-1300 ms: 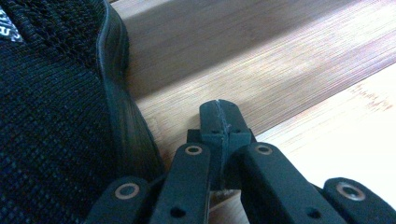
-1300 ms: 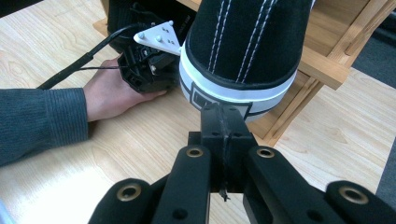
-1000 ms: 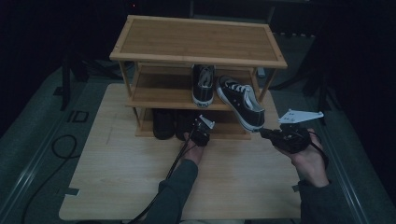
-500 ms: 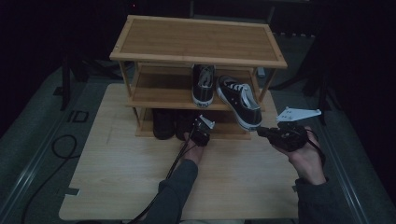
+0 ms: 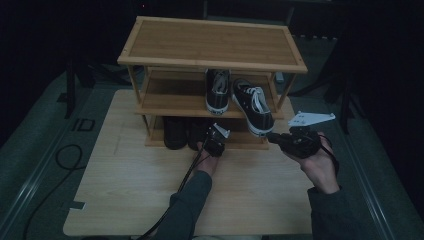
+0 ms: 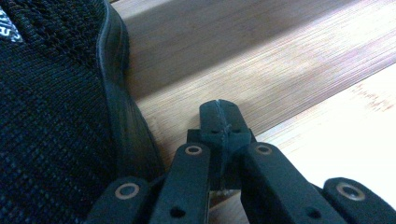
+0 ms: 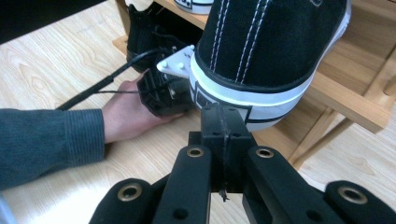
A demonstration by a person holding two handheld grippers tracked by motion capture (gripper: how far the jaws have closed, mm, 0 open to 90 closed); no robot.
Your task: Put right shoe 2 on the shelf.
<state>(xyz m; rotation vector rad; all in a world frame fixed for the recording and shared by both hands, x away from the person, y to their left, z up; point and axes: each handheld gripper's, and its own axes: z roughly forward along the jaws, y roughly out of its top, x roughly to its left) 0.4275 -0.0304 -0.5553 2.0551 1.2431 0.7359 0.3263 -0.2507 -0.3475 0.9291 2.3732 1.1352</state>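
A bamboo shoe rack (image 5: pixel 210 45) stands on the table. Its middle shelf carries two black-and-white sneakers; the right sneaker (image 5: pixel 252 105) sticks out over the front edge, heel first. My right gripper (image 5: pixel 271 135) is shut and empty, its tips right at that sneaker's white heel rim (image 7: pixel 243 100), just below the heel. Black shoes (image 5: pixel 175 132) sit on the bottom shelf. My left gripper (image 5: pixel 212 134) is shut with nothing in it, low at the bottom shelf beside a black mesh shoe (image 6: pixel 51 116). In the right gripper view the left hand (image 7: pixel 126 114) lies on the table.
The rack's top shelf is bare, and the left half of the middle shelf (image 5: pixel 170 100) holds nothing. The light wooden table (image 5: pixel 125 190) spreads in front of the rack. A black cable (image 5: pixel 65 155) loops on the grey floor at left.
My right gripper has shifted a little left and toward the rack. The overhanging sneaker now sits slightly straighter and further in. The left gripper has stayed put.
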